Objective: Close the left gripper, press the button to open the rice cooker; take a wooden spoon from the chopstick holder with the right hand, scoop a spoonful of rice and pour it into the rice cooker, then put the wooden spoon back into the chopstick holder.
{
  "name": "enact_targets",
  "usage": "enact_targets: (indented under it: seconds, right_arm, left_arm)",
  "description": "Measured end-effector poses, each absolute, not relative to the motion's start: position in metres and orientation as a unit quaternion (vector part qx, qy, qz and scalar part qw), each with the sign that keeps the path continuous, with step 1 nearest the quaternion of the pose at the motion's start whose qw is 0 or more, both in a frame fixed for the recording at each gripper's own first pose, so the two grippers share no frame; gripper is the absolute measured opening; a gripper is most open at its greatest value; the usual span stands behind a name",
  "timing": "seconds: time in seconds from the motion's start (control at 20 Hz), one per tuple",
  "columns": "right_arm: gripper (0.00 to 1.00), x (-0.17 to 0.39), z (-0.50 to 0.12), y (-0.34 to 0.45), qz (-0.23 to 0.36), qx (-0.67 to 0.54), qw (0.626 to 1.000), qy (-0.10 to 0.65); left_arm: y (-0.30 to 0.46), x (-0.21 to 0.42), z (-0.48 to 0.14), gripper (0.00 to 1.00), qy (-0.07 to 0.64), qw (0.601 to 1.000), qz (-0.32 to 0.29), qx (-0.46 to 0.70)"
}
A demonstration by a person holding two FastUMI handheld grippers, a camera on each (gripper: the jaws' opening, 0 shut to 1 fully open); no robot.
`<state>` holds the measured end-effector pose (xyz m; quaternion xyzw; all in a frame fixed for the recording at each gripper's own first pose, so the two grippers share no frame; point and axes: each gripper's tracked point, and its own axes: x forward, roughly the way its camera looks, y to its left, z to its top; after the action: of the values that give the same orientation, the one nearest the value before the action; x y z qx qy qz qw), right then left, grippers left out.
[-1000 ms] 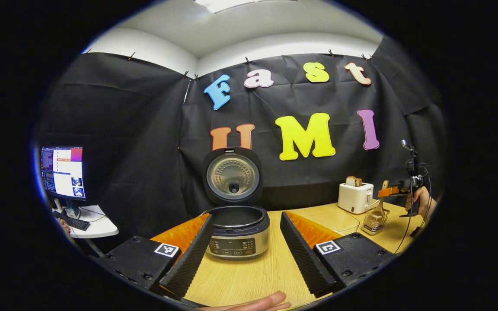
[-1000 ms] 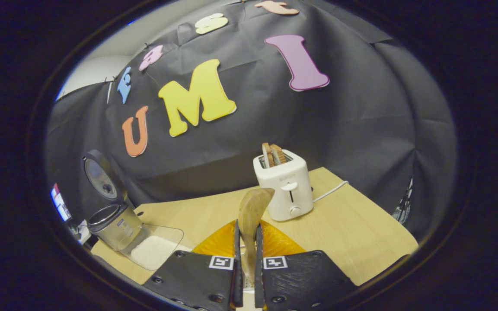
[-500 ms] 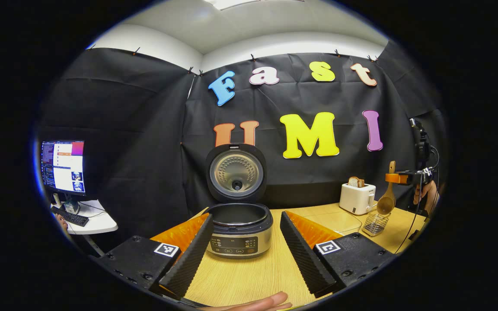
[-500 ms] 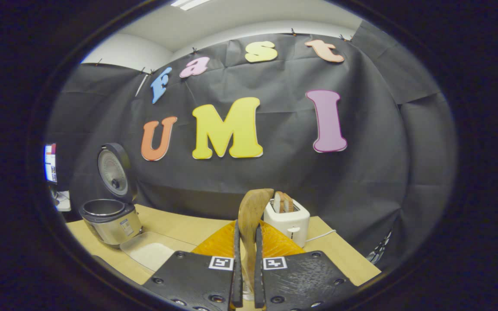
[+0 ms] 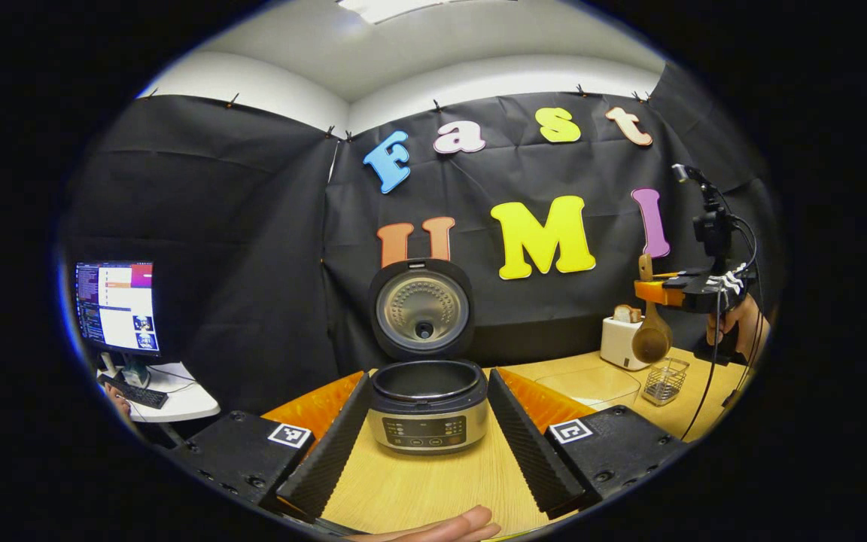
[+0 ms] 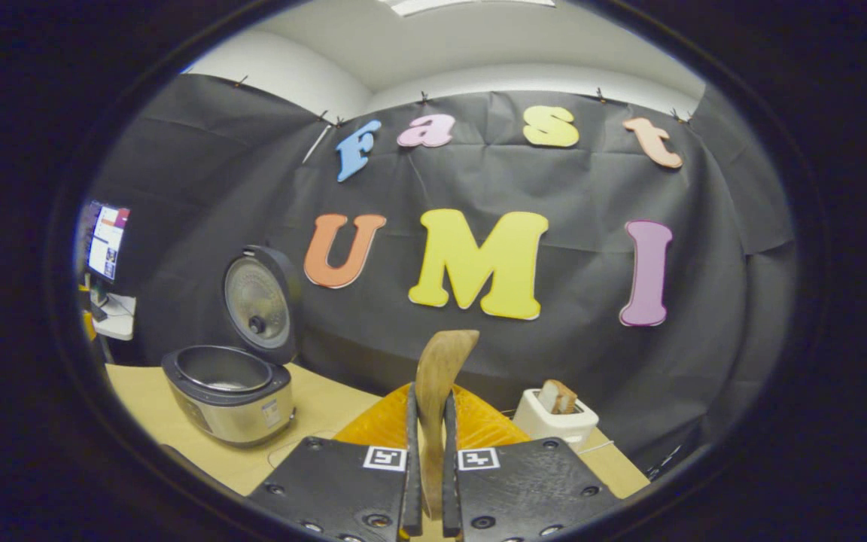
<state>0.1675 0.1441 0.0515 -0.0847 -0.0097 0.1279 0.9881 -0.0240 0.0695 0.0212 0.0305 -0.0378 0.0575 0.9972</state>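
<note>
The rice cooker [image 5: 427, 421] stands straight ahead on the wooden table with its lid [image 5: 422, 309] raised and its pot dark inside. My left gripper [image 5: 430, 376] is open, one finger on each side of the cooker, touching nothing. At the far right my right gripper [image 5: 685, 290] holds the wooden spoon [image 5: 650, 339] bowl-down, clear above the wire chopstick holder [image 5: 664, 380]. In the right gripper view the gripper [image 6: 429, 393] is shut on the spoon [image 6: 445, 357], with the open cooker [image 6: 226, 391] to its left.
A clear rice container [image 5: 591, 384] lies between the cooker and the holder. A white toaster [image 5: 622, 339] with bread stands at the back right. A monitor [image 5: 117, 305] sits on a side desk at left. A hand [image 5: 433, 527] rests at the table's near edge.
My right gripper has lifted the spoon up out of the chopstick holder and turned left toward the cooker. The left gripper has barely moved and stays open.
</note>
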Motion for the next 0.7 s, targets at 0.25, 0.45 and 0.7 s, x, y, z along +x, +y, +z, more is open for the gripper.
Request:
enact_targets:
  seconds: [0.25,0.45,0.7]
  right_arm:
    - [0.10,0.192,0.021,0.186,0.076,-0.107,0.991,0.002]
    - [0.12,0.210,-0.031,0.199,0.023,-0.102,0.994,0.043]
    - [0.10,0.230,-0.071,0.191,-0.031,-0.121,0.989,0.077]
  left_arm:
    - [0.079,-0.023,0.016,0.99,-0.028,0.997,0.064,0.028]
    - [0.080,-0.024,0.018,0.99,-0.031,0.998,0.057,0.027]
    - [0.082,-0.022,0.015,0.99,-0.028,0.998,0.052,0.026]
